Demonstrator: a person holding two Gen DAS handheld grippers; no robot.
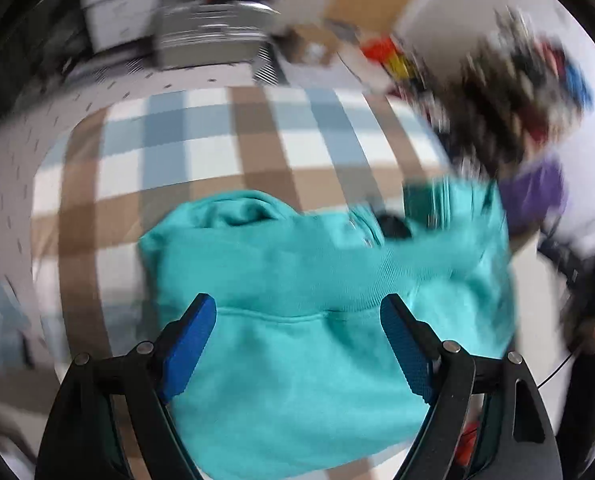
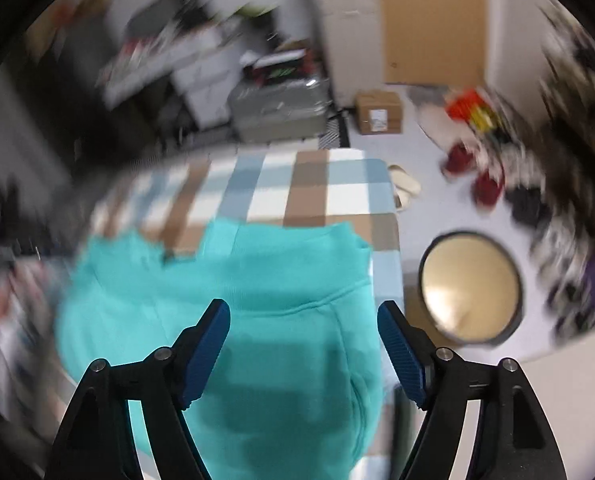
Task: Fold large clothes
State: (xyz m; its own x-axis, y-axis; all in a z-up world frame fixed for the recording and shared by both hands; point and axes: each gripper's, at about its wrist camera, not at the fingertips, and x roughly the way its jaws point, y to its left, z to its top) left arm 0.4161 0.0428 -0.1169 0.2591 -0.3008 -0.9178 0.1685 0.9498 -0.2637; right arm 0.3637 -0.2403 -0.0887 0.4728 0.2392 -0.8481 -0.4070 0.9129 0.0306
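Observation:
A teal sweatshirt (image 1: 297, 320) lies folded in a bundle on a checked blue, brown and white cloth (image 1: 201, 148). My left gripper (image 1: 299, 312) hangs above its ribbed hem with the blue pads wide apart and nothing between them. In the right wrist view the same teal sweatshirt (image 2: 257, 320) lies near the right edge of the checked cloth (image 2: 297, 184). My right gripper (image 2: 303, 316) is above it, open and empty. Both views are motion-blurred.
A round tan stool with a dark rim (image 2: 471, 290) stands on the floor right of the cloth. A cardboard box (image 2: 379, 112), a grey suitcase (image 2: 277, 108), slippers (image 2: 405, 188) and red shoes (image 2: 473, 172) lie beyond. A purple cloth (image 1: 533, 196) sits at the right.

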